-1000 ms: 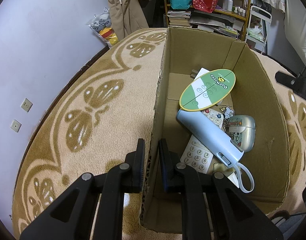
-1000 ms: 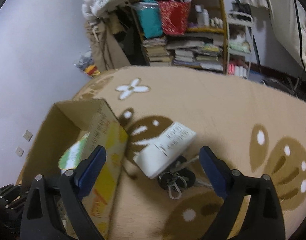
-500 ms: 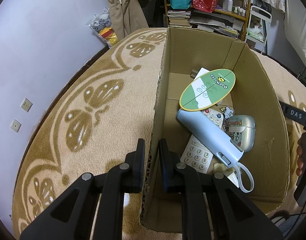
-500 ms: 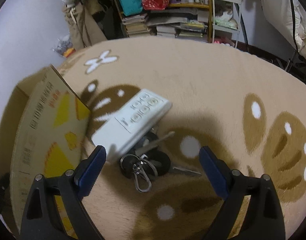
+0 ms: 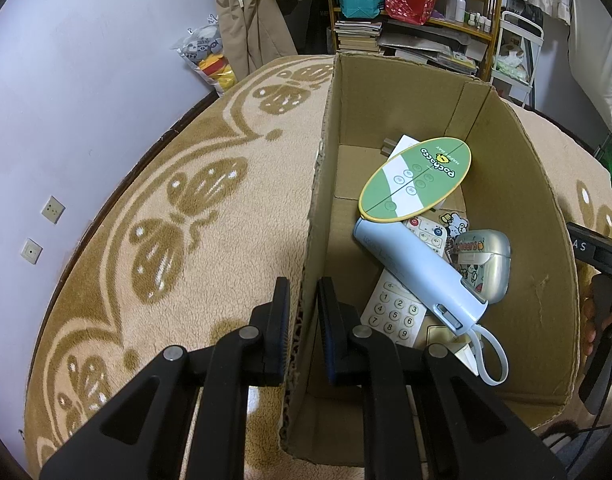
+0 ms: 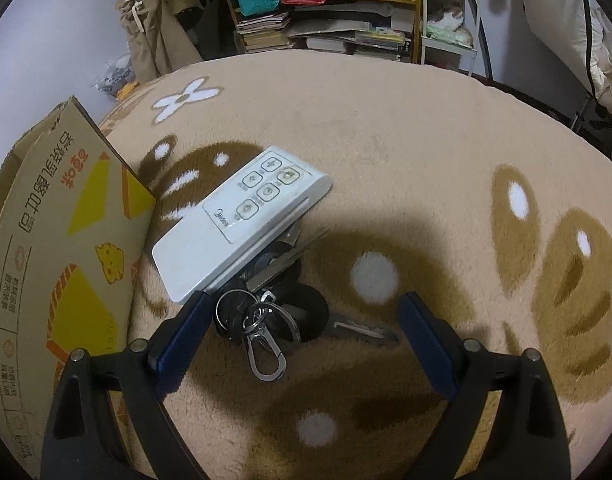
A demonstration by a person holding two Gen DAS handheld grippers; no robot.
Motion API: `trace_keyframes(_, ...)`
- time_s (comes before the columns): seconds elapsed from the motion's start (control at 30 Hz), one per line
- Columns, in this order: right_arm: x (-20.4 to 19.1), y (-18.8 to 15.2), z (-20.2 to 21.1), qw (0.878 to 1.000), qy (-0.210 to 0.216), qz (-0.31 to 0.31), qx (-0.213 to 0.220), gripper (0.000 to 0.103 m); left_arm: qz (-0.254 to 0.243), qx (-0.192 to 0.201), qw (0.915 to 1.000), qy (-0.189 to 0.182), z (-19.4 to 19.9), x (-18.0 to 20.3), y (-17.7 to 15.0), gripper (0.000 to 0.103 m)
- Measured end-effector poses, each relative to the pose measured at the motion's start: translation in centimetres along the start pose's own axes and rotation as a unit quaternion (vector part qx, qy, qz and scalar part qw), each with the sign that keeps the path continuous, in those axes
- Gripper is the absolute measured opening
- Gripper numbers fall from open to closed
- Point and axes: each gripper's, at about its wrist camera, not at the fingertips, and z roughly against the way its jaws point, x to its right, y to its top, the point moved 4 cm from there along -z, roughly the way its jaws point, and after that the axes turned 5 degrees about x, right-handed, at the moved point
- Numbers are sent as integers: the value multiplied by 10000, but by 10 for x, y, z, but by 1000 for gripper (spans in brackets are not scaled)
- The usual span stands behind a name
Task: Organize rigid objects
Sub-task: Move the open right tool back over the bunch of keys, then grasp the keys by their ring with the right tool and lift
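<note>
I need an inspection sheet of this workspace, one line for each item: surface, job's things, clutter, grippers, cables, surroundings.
Surface: beige rug with brown and white patterns.
Job's things: white remote lies partly on a bunch of keys, beside the cardboard box; the box holds a green oval card, a blue bottle, a keypad remote and a silver case.
Clutter: nothing seen on the rug.
Grippers: left gripper jaws shut on the box wall; right gripper jaws open, low around the keys.
Cables: nothing seen.
Surroundings: bookshelf, wall sockets.
</note>
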Motion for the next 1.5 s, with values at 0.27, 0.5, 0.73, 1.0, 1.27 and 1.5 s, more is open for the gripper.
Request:
trace_keyframes(0.27, -6, 1, -10, 9998, -122, 165, -62, 99, -2, 1, 10000, 2, 0, 0, 0, 14)
trace_keyframes(0.5, -8, 0, -15, 9986, -414, 326, -105, 97, -4, -3, 10000, 3, 0, 0, 0, 14)
trace_keyframes(0.73, -6, 8, -9, 9979, -475, 398, 212, 70, -3, -13, 10000, 1, 0, 0, 0, 14)
trace_keyframes(1.0, 0, 12, -3, 9983, -489, 177, 270, 42, -4, -14, 10000, 1, 0, 1, -1, 14)
trace_keyframes(1.27, 17, 15, 11, 9981, 39, -529, 305, 40, -2, -15, 10000, -3, 0, 1, -1, 14)
trace_keyframes(1.5, 11, 22, 26, 9973, 202, -502, 505, 23, -13, -15, 10000, 7, -1, 1, -2, 14)
